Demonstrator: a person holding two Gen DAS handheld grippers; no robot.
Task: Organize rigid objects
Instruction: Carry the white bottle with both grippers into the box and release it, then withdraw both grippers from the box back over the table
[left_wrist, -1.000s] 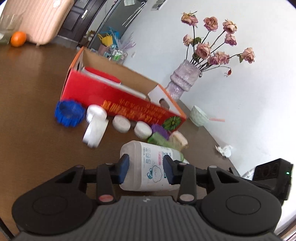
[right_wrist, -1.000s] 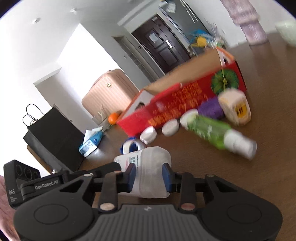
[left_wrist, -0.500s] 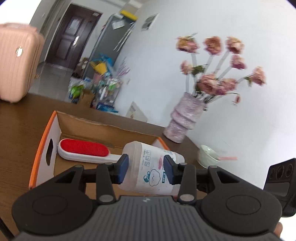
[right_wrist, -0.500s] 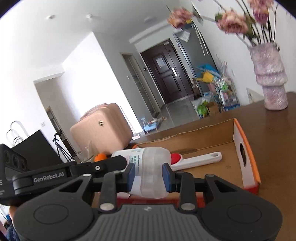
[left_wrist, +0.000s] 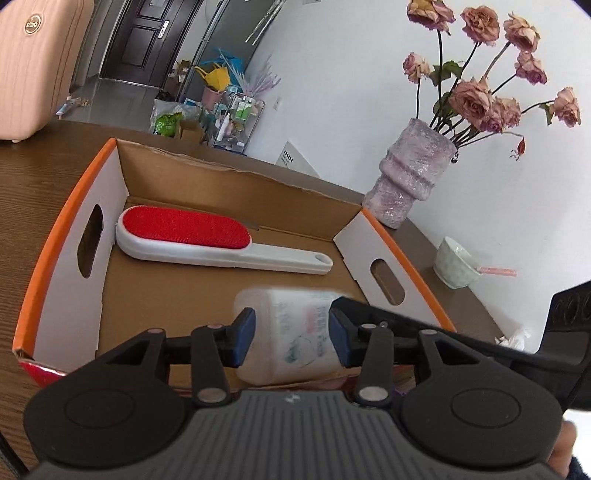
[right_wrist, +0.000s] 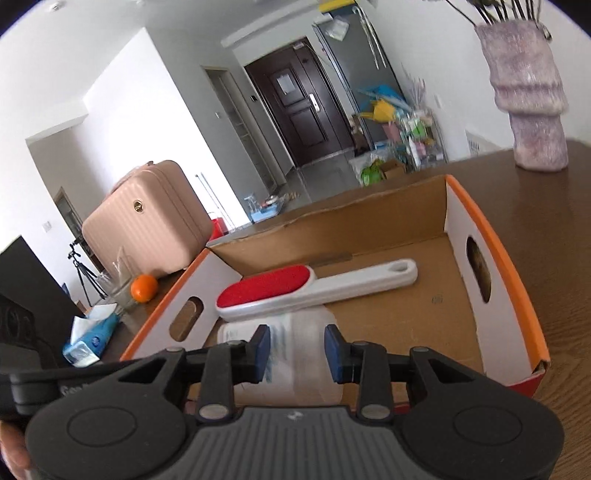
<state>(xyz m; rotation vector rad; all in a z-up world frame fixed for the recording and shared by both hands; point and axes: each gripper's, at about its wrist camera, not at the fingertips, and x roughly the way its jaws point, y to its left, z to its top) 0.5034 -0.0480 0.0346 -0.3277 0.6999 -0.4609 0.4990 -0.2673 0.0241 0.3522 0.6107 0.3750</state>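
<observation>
Blurred bottle above cardboard box

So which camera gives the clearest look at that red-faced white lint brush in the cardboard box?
The left wrist view: the red-faced white lint brush lies fully visible, sharp, seen from above. In the right wrist view the brush is slightly blurred, and its head overlaps the white plastic bottle.

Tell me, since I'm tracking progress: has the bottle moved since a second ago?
Yes. The bottle was on the table in front of the box; now it is over the box's inside, near the brush.
</observation>
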